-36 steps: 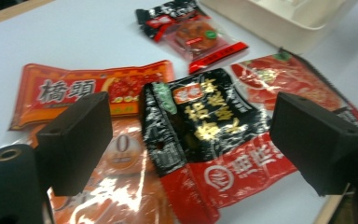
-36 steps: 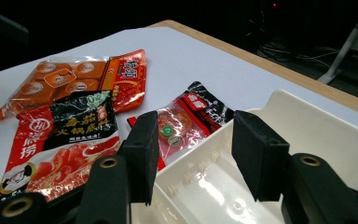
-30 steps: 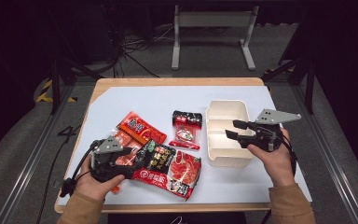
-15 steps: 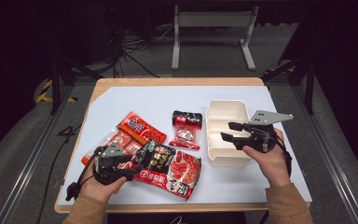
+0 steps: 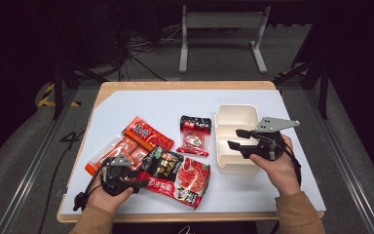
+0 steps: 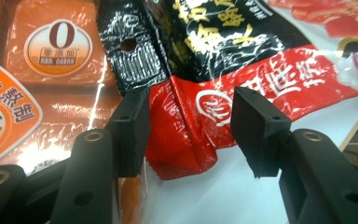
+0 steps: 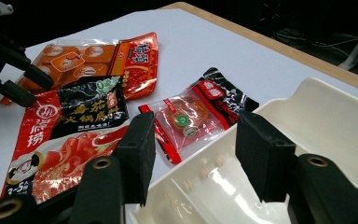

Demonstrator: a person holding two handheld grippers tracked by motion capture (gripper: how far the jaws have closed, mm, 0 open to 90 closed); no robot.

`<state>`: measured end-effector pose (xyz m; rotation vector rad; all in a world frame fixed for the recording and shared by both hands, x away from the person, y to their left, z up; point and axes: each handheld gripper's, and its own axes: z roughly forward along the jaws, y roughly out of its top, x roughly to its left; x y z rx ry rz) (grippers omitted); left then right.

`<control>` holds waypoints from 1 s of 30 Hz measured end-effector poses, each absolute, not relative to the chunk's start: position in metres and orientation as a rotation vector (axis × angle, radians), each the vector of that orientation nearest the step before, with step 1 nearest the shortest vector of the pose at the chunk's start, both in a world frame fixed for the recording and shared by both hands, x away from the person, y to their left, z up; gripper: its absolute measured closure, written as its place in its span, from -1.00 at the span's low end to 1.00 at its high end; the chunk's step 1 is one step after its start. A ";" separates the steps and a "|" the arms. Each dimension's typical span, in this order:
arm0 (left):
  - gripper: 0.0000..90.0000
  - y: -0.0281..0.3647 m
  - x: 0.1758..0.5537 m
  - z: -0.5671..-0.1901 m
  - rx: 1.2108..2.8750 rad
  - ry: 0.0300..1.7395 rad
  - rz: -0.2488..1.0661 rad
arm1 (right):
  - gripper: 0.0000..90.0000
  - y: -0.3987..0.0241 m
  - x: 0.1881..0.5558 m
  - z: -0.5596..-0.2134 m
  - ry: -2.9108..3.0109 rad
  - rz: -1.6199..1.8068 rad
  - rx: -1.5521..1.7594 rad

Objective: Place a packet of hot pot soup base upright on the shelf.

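**mike_r:** Left tool point(image 5: 139, 184) was down at the near corner of the big red-and-black pouch point(image 5: 175, 171), jaws just been closing, with the crinkled red corner between them. In the left tool's own view the pads point(image 6: 130, 130) weren't pressing on the foil yet, so I'd call it open, not gripping.

**tolo:** And the box?

**mike_r:** Cream plastic tray point(image 5: 233, 117), rectangular with rounded corners and a divider rib, sat on the right side of the counter point(image 5: 141, 105). What I could see of the inside was bare. Right tool point(image 5: 238, 139) hovered over its near half, jaws apart, holding nothing.

**tolo:** Other packs?

**mike_r:** All glossy and flat on the white counter: an orange pouch point(image 5: 126, 144) partly under the big one, plus a small clear-windowed sachet point(image 5: 194, 136) just beside the tray.
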<state>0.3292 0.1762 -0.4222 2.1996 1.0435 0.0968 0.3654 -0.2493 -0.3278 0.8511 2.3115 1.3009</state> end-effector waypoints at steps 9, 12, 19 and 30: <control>0.21 0.173 0.330 -0.428 2.213 1.012 0.076 | 0.02 -0.244 0.368 -0.333 2.335 1.263 0.853; 0.30 0.172 0.331 -0.430 2.203 1.011 0.057 | 0.02 -0.242 0.368 -0.334 2.341 1.260 0.852; 0.55 0.171 0.332 -0.434 2.188 1.032 0.050 | 0.01 -0.239 0.368 -0.337 2.354 1.252 0.848; 0.83 0.168 0.335 -0.434 2.173 1.054 0.033 | 0.01 -0.230 0.369 -0.341 2.381 1.226 0.836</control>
